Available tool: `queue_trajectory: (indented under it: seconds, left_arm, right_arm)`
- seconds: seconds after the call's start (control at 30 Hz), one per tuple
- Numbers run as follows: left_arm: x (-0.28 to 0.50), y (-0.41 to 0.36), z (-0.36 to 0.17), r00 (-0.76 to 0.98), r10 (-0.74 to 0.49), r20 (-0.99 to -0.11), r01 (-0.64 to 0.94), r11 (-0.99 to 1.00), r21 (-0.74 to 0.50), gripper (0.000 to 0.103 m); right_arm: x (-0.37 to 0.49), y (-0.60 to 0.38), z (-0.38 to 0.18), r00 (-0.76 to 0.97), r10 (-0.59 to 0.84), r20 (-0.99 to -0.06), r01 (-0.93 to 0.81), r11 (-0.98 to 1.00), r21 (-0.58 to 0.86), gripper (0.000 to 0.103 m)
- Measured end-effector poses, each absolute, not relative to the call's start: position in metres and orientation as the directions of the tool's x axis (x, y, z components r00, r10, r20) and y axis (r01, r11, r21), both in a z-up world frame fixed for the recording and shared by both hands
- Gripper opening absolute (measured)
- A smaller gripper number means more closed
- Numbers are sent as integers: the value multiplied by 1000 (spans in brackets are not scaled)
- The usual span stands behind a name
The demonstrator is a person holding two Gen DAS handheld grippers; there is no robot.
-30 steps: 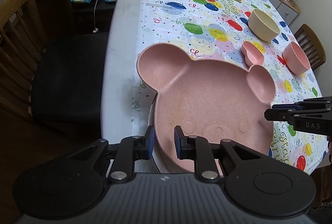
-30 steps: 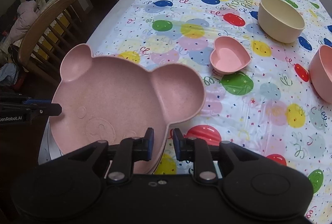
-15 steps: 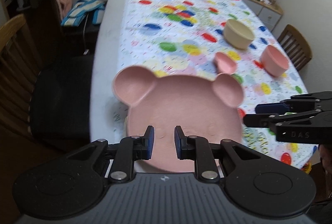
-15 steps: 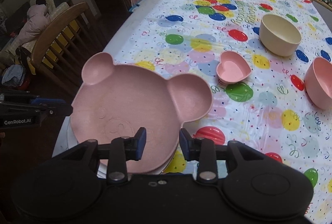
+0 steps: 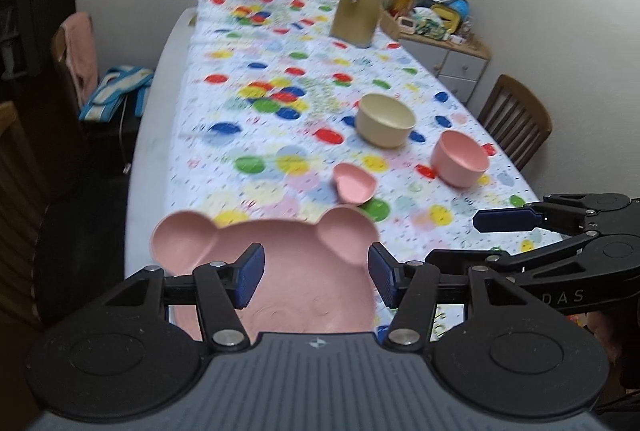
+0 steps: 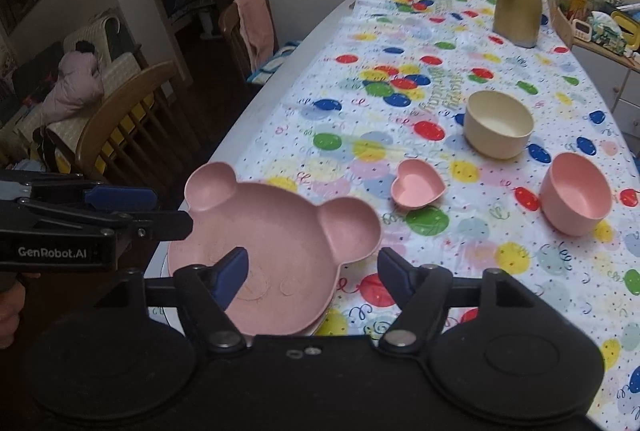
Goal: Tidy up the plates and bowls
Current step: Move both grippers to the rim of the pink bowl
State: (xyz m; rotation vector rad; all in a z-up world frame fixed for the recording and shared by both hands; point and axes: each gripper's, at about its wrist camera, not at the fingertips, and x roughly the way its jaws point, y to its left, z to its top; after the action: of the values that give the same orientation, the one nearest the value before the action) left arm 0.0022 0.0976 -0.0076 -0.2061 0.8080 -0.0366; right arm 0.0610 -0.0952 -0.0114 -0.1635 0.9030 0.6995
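Now, reading the scene for you:
Left gripper (image 5: 316, 281): you have just been spreading its jaws; they stand apart above the bear plate (image 6: 276, 255) with nothing between them
Right gripper (image 6: 312, 281): likewise just spread wide, released, empty; against a second ago you have lifted both tools clear of the plate
Bear plate: lies flat at the table's near left corner, on top of what looks like another plate; only a pale rim shows beneath, so you cannot tell how many
Meaning: the plate looks placed, so that step reads as done
Still loose: heart dish (image 6: 418, 189) just beyond the plate's right ear; pink bowl (image 6: 576, 193) towards the right edge; cream bowl (image 6: 498, 123) further back, all standing apart on the balloon tablecloth (image 6: 400, 31)
Next, likely: you gather the bowls
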Motion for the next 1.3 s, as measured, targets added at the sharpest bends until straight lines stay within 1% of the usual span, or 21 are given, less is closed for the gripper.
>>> queue_trajectory:
  seconds: [0.07,0.1,0.17,0.3,0.4,0.5,0.7,0.93,1.13,1.3]
  left_arm:
    - [4,90,-2,702,-115,-703,-27,982,-187,59]
    - [6,86,0,707,-115,-698,-20,983,-182,64]
    - [10,78,4,718,-119,-686,-5,984,-176,70]
    - [23,62,10,731,-120,-672,11,986,-164,75]
    - [35,51,11,739,-122,-662,14,986,-165,78]
    - [50,36,11,741,-132,-658,21,985,-174,79]
    - [85,1,6,744,-105,-660,2,988,-155,80]
    - [131,-37,-3,740,-89,-667,-31,986,-165,80]
    - [179,-67,-21,716,-65,-695,-76,982,-170,80]
    - [218,-93,-40,690,-50,-722,-102,981,-165,80]
  right_arm:
    - [61,-103,-8,432,490,-757,-608,779,157,77]
    - [61,-107,-6,439,492,-752,-603,781,160,80]
    - [60,-116,-1,460,497,-736,-593,789,162,84]
    - [62,-136,8,509,502,-699,-575,803,158,97]
    - [69,-151,12,549,497,-672,-549,821,158,102]
    - [80,-168,11,570,482,-665,-518,840,165,102]
    - [108,-201,2,592,445,-672,-473,867,157,102]
    - [151,-235,-4,596,426,-680,-459,876,146,103]
    - [196,-273,-15,605,397,-690,-431,892,135,102]
    - [238,-300,-33,598,355,-718,-401,909,115,102]
